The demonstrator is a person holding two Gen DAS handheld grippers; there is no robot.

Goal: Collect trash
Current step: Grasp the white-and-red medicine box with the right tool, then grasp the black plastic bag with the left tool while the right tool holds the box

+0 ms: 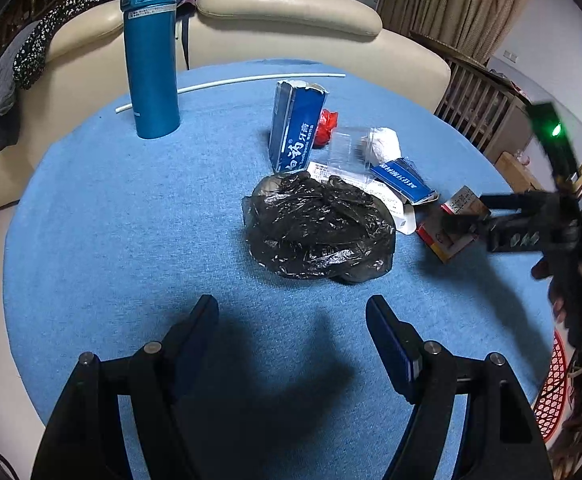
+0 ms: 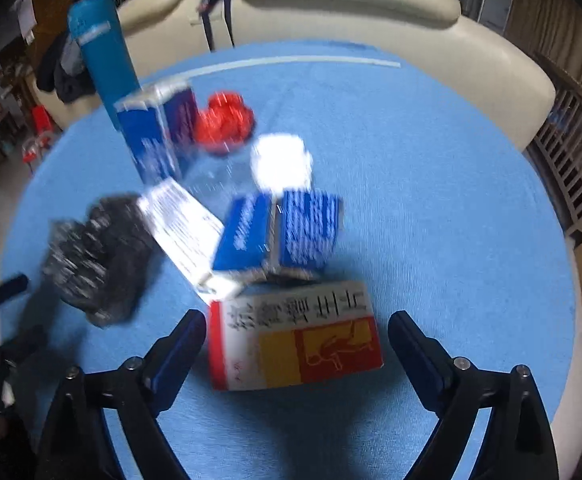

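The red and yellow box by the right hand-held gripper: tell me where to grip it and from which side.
Grip the red and yellow box across its two short ends, coming down from above. It lies flat on the blue tablecloth with its long side crosswise between the open fingers of the right hand-held gripper, which look wide enough to span it. The blue boxes crowd its far edge.

Table (image 1: 111,240): near half and left side bare blue cloth, free passage from the near edge up to the black bag (image 1: 319,228). Far left: tall blue flask (image 1: 151,56) upright, white rod (image 1: 231,82) along the far edge behind it. Centre to right edge: dense clutter, upright toothpaste box (image 1: 295,128), blue cartons, red-yellow box (image 2: 295,340). Far right quarter clear.
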